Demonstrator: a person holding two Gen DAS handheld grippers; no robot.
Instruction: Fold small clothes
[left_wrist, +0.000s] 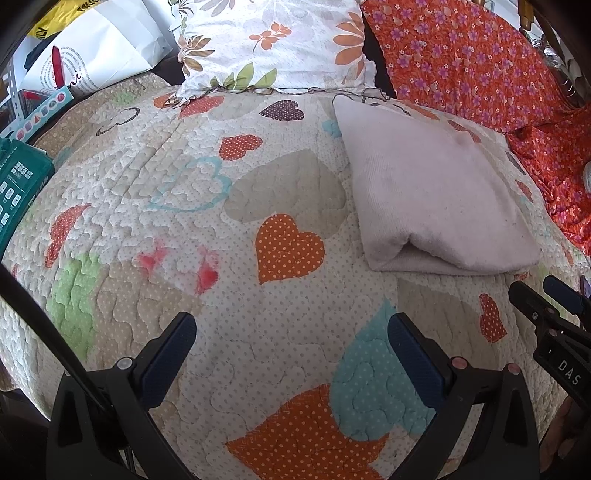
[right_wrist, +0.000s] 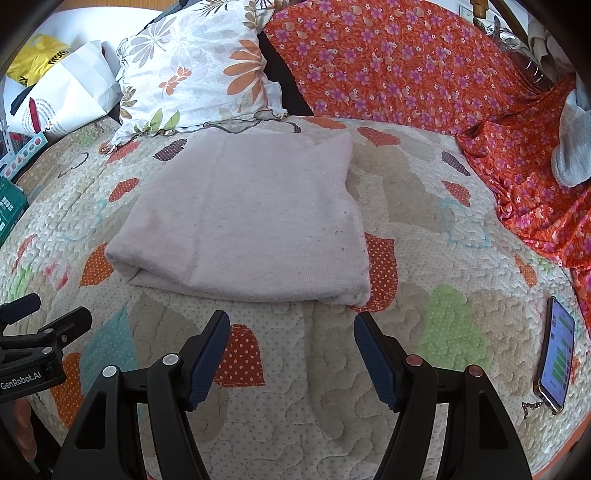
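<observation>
We hold both sets of tongs above a bed covered by a quilted bedspread (right_wrist: 280, 398) printed with dotted hearts. The left tongs (left_wrist: 291, 332) stand with their jaws apart and nothing between them; only the bedspread shows in the gap. The right tongs (right_wrist: 291, 332) likewise stand with jaws apart and empty, just short of the near edge of the task item. That item, a pale pink garment (right_wrist: 243, 218), lies folded into a flat rectangular stack on the bedspread, its folded edge toward us and its layers visible at the near left corner. In the left wrist view the garment (left_wrist: 436, 199) sits ahead and to the right of the left tongs, apart from them, and the right tongs (left_wrist: 546, 302) enter at the right edge. In the right wrist view the left tongs (right_wrist: 44, 314) appear at the left edge, beside the garment's near left corner but not touching it. Behind the garment rests a floral pillow (right_wrist: 199, 70), and an orange flowered cloth (right_wrist: 406, 62) covers the far right of the bed. A phone (right_wrist: 557, 354) with a lit screen lies on the bedspread at the right, well apart from the garment. A white paper bag (left_wrist: 96, 48) stands at the far left.
</observation>
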